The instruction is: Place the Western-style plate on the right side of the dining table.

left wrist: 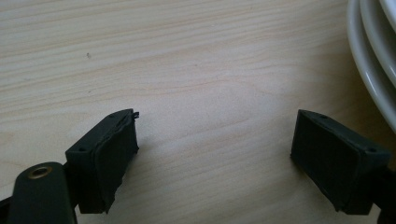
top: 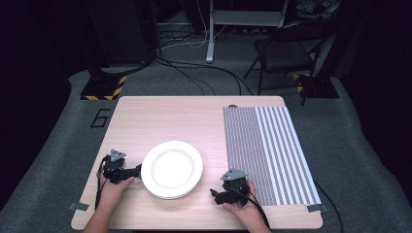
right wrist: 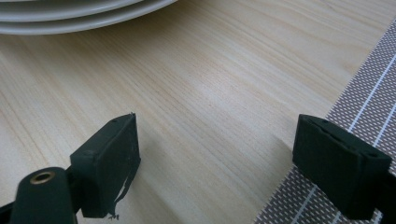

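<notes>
A stack of white plates (top: 172,169) is seen on a pale wooden counter (top: 145,121), between two hand-held claws. The left claw (top: 137,170) is held low over the counter, its tip just beside the stack's left rim; whether rim and tip touch cannot be told. In the left claw's own view its jaws are spread wide with only bare wood between them, and the plates (left wrist: 373,60) curve in at the far right, past the right jaw. The right claw (top: 214,194) is spread wide too and holds nothing; the stack lies ahead of it and to its left, near but apart, with the plates (right wrist: 79,16) seen across the top of its view. A striped placemat (top: 267,150) lies right beside this claw, its edge under the right jaw. The plates are round, so no long axis is offered. The left claw is judged the nearer. Open wood is left beyond the stack and along the near counter edge.
</notes>
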Demonstrator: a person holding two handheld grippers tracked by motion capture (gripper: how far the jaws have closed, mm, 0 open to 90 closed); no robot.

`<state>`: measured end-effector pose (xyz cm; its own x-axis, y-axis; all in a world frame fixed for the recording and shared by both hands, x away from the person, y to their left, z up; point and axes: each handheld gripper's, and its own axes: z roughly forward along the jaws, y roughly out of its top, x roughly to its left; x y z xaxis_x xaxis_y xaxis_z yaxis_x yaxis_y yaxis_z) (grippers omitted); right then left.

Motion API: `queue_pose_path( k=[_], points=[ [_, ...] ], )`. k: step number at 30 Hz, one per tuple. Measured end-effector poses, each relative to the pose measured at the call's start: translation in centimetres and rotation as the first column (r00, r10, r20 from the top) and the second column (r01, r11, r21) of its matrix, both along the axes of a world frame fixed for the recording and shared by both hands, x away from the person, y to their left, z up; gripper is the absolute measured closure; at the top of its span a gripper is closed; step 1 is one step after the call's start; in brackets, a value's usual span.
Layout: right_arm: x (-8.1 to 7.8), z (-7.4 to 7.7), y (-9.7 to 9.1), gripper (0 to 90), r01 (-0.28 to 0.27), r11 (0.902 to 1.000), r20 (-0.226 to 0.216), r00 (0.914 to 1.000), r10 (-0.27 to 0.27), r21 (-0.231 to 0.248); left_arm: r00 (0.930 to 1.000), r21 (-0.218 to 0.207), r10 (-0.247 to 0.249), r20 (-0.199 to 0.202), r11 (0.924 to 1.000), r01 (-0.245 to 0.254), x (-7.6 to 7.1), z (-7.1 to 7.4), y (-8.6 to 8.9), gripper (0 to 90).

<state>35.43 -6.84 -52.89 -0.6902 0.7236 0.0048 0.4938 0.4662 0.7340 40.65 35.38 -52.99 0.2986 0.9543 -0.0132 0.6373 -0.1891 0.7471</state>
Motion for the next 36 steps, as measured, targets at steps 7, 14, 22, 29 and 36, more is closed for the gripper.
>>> queue_pose_path(
  k=[7,14,22,29,36],
  points=[
    [0.0,0.0,0.0,13.9,0.0,1.0,0.0,1.0,0.0,0.0,1.0,-0.002,0.009,0.002,1.0,-0.009,0.0,0.0,0.0,15.0],
    [0.0,0.0,0.0,13.9,-0.007,1.0,0.004,1.0,0.007,-0.004,0.9994,-0.006,0.033,0.009,0.9994,-0.033,-0.2,0.1,0.0,20.1],
    [-0.3,0.3,0.1,27.6,0.011,0.9998,-0.001,0.9999,-0.011,0.018,0.9989,-0.027,0.046,-0.007,0.9986,-0.046,-0.7,0.9,0.3,37.4],
    [-0.6,0.6,0.3,35.1,0.018,0.9994,-0.015,0.9997,-0.017,0.028,0.9985,-0.087,0.053,-0.014,0.9947,-0.054,-1.4,2.2,0.2,41.3],
    [-0.9,2.2,0.6,47.8,0.01,0.9991,0.018,0.9998,-0.011,0.041,0.9979,-0.113,0.056,-0.032,0.9918,-0.06,-1.9,4.3,-0.2,46.7]
  ],
)
